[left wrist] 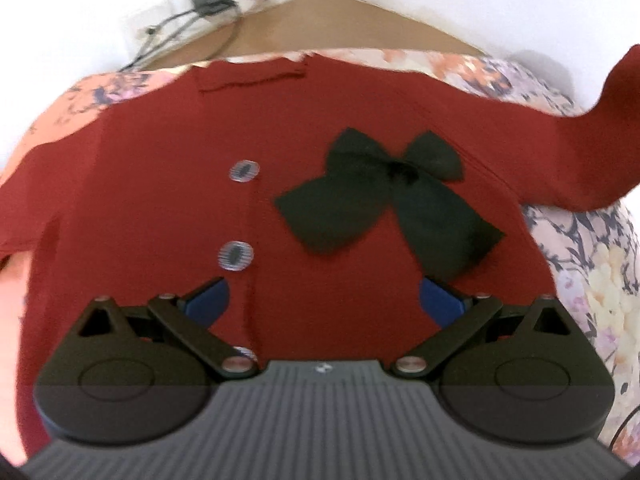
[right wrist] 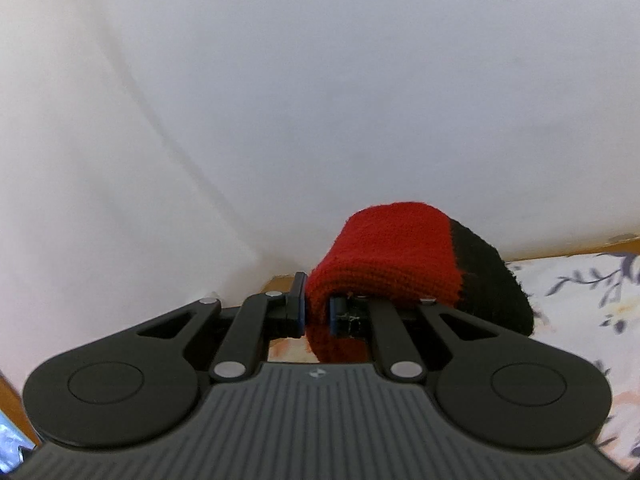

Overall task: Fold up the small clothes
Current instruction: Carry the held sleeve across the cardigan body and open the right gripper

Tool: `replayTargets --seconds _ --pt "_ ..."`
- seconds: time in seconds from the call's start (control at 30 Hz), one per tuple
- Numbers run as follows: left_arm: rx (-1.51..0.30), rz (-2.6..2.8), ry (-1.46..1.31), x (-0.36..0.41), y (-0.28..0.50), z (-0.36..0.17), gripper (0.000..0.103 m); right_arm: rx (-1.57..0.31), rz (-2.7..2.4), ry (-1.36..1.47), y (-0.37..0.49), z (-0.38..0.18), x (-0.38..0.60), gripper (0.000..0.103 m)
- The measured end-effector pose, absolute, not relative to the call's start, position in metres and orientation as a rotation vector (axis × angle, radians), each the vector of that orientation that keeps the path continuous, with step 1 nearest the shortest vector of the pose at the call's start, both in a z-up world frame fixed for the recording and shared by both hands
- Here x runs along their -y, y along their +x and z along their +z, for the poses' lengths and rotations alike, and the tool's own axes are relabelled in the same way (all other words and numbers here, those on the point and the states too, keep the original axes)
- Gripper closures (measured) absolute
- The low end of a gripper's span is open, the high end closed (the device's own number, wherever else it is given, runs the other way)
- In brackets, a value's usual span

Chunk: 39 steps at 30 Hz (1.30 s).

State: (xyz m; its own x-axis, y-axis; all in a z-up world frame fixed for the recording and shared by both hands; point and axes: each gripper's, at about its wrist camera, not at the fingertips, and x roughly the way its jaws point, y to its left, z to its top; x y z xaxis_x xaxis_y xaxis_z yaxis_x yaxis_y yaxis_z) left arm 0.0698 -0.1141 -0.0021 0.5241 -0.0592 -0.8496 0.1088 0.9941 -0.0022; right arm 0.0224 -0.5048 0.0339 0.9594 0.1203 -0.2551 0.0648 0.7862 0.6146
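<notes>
A red cardigan with a black bow lies flat on a floral sheet. The left gripper hovers above it, jaws spread wide, empty. The right gripper pinches the cardigan's sleeve, lifted at two o'clock in the left view.

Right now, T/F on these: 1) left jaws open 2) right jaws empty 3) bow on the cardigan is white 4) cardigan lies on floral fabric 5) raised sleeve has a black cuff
1) True: the left gripper stands open over the red cardigan.
2) False: the right gripper is shut on the sleeve.
3) False: the bow is black.
4) True: floral cloth lies under it.
5) True: black cuff.
</notes>
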Motion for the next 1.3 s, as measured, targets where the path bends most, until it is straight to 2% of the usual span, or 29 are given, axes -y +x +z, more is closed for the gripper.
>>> replayTargets --seconds 0.67,1.03,1.3 --pt "-0.932 0.011 0.007 -0.010 0.060 0.020 0.000 -0.323 0.171 0.612 0.036 0.054 0.387 0.092" --pt "-0.881 0.055 -0.019 -0.077 0.060 0.028 0.000 -0.366 0.233 0.577 0.123 0.063 0.245 0.092" --pt "-0.856 0.100 -0.040 -0.117 0.063 0.027 0.000 -0.486 0.281 0.558 0.178 0.010 0.171 0.092"
